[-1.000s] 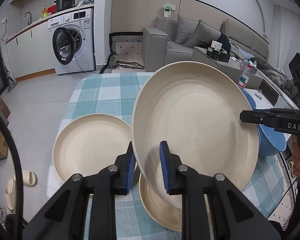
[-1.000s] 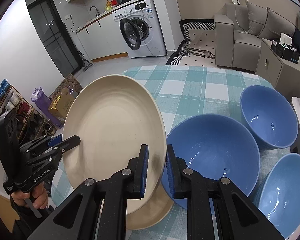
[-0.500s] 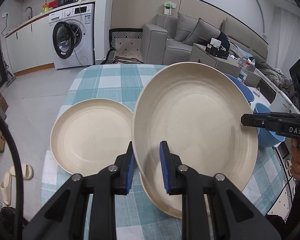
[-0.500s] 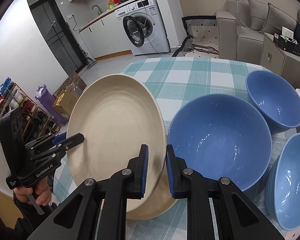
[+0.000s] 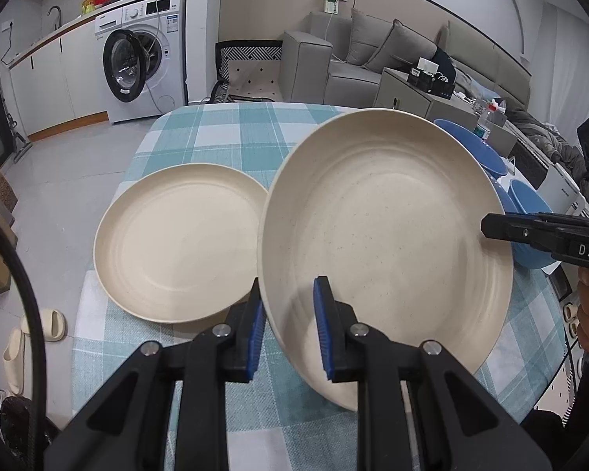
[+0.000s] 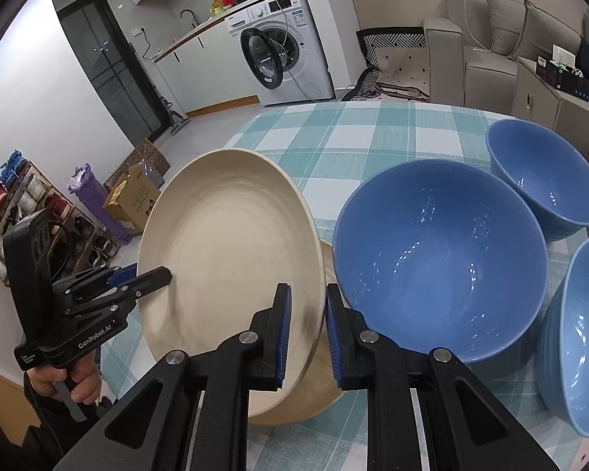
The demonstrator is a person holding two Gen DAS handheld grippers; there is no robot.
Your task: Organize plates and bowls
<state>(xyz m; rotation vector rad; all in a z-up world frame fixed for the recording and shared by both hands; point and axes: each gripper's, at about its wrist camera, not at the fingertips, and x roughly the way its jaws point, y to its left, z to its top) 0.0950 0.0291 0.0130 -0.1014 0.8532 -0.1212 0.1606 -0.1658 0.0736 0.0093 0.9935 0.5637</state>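
Two handheld grippers share one cream plate above a table covered in a teal-and-white checked cloth. The left gripper pinches the plate's near-left rim between its blue pads, while the right gripper pinches the opposite edge, its black jaw tip showing at the plate's right side in the left wrist view. The plate is tilted, its right side close over another cream plate lying on the cloth beneath it. A second cream plate lies flat on the cloth just to the left. To the right stand three blue bowls: a large one just beside the held plate, one farther back, and one at the near right edge. A person's hand grips the left tool's handle. A washing machine and grey sofa stand beyond the table.
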